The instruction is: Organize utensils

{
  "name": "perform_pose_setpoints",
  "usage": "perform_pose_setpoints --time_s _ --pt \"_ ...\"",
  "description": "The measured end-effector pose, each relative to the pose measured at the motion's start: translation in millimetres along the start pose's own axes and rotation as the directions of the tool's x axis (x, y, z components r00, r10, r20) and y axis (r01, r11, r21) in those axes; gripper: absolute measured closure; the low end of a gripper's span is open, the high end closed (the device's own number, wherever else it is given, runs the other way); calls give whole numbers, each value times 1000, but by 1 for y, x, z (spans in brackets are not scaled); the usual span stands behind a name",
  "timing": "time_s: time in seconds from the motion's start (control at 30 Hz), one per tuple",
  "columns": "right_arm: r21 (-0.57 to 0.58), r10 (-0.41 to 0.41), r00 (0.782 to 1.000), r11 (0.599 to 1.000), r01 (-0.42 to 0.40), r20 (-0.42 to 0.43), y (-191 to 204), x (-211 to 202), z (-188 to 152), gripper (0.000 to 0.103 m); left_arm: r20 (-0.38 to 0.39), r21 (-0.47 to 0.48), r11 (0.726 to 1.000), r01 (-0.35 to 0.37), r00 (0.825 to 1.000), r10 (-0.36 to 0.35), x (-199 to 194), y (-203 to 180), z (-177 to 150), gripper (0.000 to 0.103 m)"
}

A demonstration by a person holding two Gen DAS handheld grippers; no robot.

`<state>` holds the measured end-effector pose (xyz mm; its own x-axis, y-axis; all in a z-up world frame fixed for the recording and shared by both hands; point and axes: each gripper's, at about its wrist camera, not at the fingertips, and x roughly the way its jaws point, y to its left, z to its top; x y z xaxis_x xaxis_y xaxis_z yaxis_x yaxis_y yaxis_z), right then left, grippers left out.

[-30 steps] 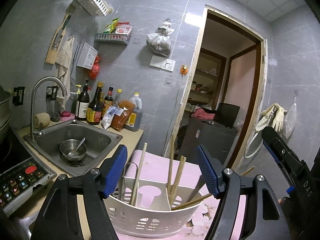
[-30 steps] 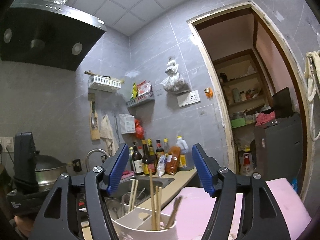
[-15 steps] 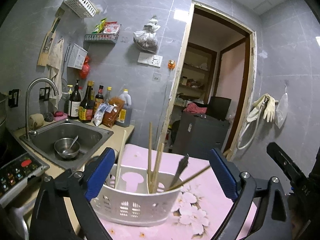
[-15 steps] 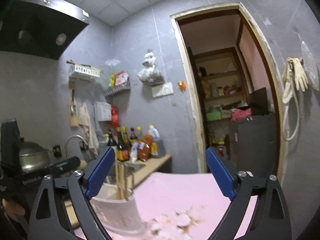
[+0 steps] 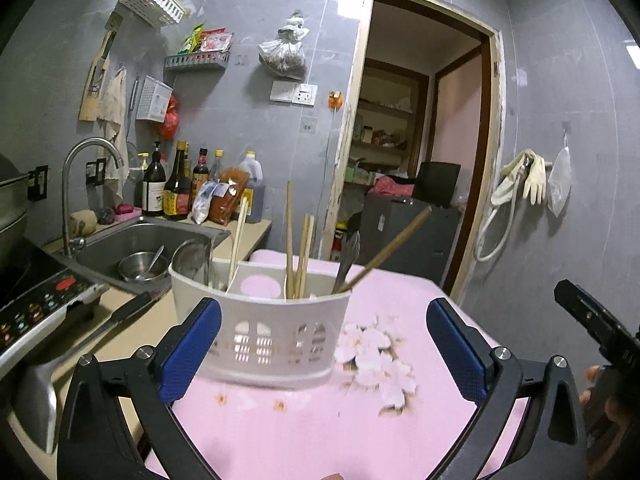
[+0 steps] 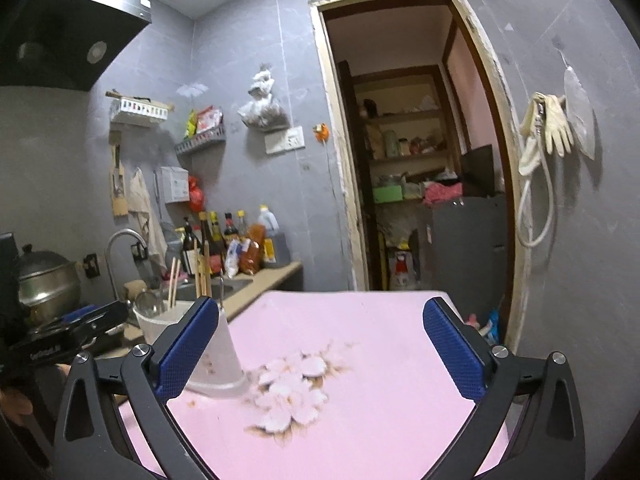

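While both grippers' fingers, left gripper (image 5: 323,348) and right gripper (image 6: 318,348), had just spread wide and empty, the light caddy (image 5: 276,340) with leaning chopsticks (image 5: 298,252) risked tipping if bumped.

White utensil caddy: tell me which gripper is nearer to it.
Left. The left gripper faces the caddy head-on, its left finger overlapping the caddy's front. The right gripper points past it over the pink mat, caddy at its left finger.

White caddy (image 5: 276,336) on pink flower-printed cloth (image 5: 320,420); blue-padded black fingers (image 5: 192,350).
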<state>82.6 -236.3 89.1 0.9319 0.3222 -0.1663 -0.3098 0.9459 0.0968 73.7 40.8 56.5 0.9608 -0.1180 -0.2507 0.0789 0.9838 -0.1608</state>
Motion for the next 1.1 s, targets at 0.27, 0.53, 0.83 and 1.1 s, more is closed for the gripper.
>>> perform_pose_setpoints --time_s 0.27,0.53,0.83,1.1 --pt "-10 -40 999 999 40 -37 4 -23 -20 0 1 32 999 -44 999 44 -22 -8 -24 2" --pt "-58 -125 992 991 124 -14 13 -46 -37 0 17 39 995 -96 995 96 -40 -9 -47 2" --pt "-105 -173 985 979 172 0 17 -52 -49 0 23 35 992 -121 992 121 -47 -10 -64 2" --pt "-97 -169 986 981 168 -3 16 -50 -49 0 22 18 992 -127 992 126 -50 -8 -65 2"
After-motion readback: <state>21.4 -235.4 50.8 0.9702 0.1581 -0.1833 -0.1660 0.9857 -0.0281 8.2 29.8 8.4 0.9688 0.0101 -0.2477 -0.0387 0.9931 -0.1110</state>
